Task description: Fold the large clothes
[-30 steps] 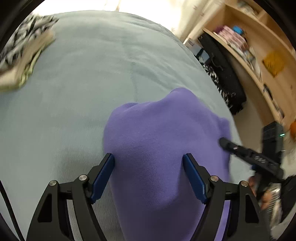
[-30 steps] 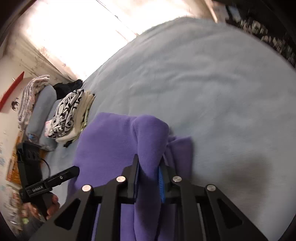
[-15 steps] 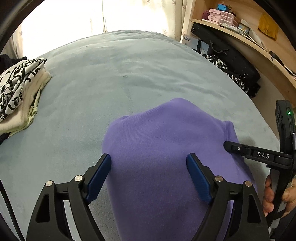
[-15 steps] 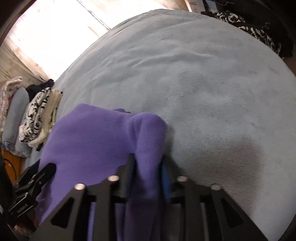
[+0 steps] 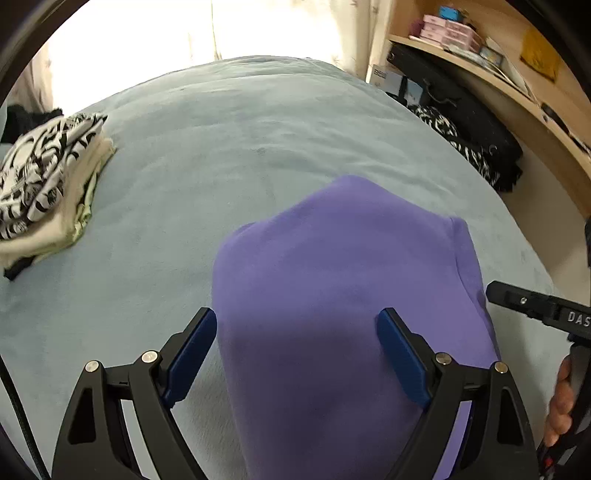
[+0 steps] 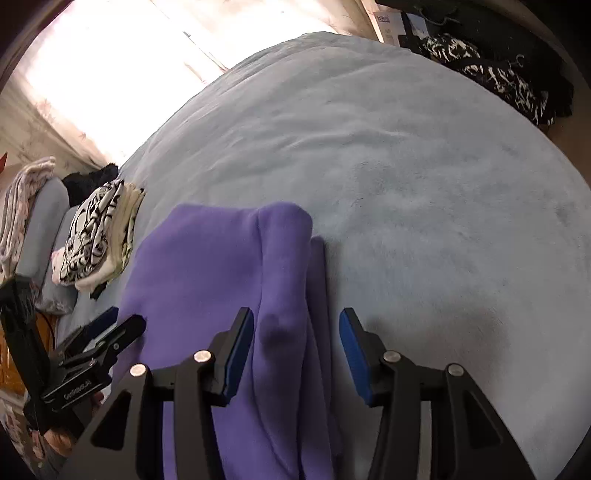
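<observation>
Both grippers, left gripper (image 5: 295,347) and right gripper (image 6: 295,341), have just been opening over the purple garment (image 6: 207,273), gripping nothing; only the left view shows shelves (image 5: 480,62).

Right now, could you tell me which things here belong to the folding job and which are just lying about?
In the job: purple garment, left gripper, right gripper, bed.
Lying about: folded clothes pile, black bag, shelf boxes.
</observation>
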{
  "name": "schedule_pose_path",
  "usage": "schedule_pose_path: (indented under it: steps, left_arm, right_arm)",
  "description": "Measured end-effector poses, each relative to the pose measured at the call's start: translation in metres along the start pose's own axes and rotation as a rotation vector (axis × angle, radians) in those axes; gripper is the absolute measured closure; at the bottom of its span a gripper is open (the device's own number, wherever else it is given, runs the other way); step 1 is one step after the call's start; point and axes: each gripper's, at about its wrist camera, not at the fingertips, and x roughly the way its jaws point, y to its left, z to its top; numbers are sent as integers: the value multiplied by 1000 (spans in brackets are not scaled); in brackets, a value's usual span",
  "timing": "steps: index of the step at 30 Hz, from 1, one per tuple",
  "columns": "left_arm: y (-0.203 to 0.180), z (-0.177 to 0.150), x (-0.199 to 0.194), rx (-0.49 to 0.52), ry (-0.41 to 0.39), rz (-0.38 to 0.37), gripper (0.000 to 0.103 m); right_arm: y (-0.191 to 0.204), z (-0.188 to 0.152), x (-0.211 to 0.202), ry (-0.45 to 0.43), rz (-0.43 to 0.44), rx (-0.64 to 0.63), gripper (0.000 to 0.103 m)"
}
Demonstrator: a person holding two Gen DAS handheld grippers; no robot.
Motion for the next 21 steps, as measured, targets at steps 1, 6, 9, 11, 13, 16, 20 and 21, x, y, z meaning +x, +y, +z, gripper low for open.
schedule_pose_path:
  steps: [1,6,9,11,13,16,20,21]
  left_arm:
    - [-2,-1,-4,12,0,4,16]
    - [-8,-14,-29,27,-3,4,16]
    - [-4,-25,-43,5,15,-17,15]
    - [0,-31,-48,-13,38,-30,15]
    - [6,-39,-54,-40,61,-70,15]
    - [19,-49,-59,-85,91,-133,15]
    - [35,-63,-64,-167,129,-231,15]
    - [39,-66,-63,-186,139,-252,15]
  right_arm:
    - [2,-3,-4,1,-4,-7,53]
    - [2,-20,-21,3,27,-5,53]
    - [1,-30,-28,14,58,18,51]
    - [1,-36,-32,32,81,28,45]
    - [2,-43,-35,42,90,33,43]
    - [3,-54,-40,64,97,32,41]
    - [1,-63,-45,104,140,47,32]
    - [1,-65,-45,112,153,51,31]
